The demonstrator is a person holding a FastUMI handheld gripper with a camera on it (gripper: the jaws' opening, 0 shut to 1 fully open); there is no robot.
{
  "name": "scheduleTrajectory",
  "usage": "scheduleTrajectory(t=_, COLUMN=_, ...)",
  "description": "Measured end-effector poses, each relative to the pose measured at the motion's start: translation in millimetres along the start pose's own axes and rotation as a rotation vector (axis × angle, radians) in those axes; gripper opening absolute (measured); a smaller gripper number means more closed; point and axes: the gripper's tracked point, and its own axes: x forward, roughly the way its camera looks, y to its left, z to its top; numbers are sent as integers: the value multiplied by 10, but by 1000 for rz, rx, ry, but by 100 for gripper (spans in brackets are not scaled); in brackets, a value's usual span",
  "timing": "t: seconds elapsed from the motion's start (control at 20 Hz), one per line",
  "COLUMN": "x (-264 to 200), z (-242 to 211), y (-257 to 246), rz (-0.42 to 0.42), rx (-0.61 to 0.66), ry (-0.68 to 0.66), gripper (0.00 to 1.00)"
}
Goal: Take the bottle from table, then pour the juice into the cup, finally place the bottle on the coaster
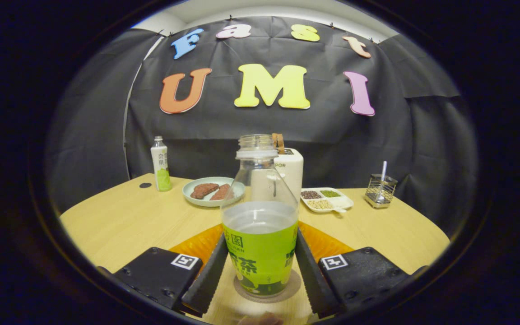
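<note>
Jaws (260, 275) flanking bottle (260, 234) on coaster (287, 291); plate (212, 192), toaster (289, 169) beyond.

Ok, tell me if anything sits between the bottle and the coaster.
Nothing visible does. The bottle stands upright with its base on the coaster, between the gripper fingers, which flank its green label. Whether they still press on it cannot be told.

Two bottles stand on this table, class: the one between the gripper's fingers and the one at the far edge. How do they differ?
The near bottle has no cap, while the far bottle is capped. The near bottle is clear above a green label; the far bottle is white above green. The near bottle sits on a coaster between the gripper fingers; the far bottle stands on the bare table. Both stand upright.
</note>
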Motion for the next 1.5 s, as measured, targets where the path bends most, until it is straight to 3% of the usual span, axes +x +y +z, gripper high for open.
scheduleTrajectory(t=0.4, x=-106, z=102, y=5, rz=-12, rx=-10, ry=-13, gripper=96)
scheduleTrajectory(t=1.15, x=-463, z=203, y=-147, rz=-69, rx=44, ry=-49, gripper=100)
scheduleTrajectory(t=1.5, x=-812, z=318, y=-109, rz=-53, rx=87, ry=-93, gripper=99)
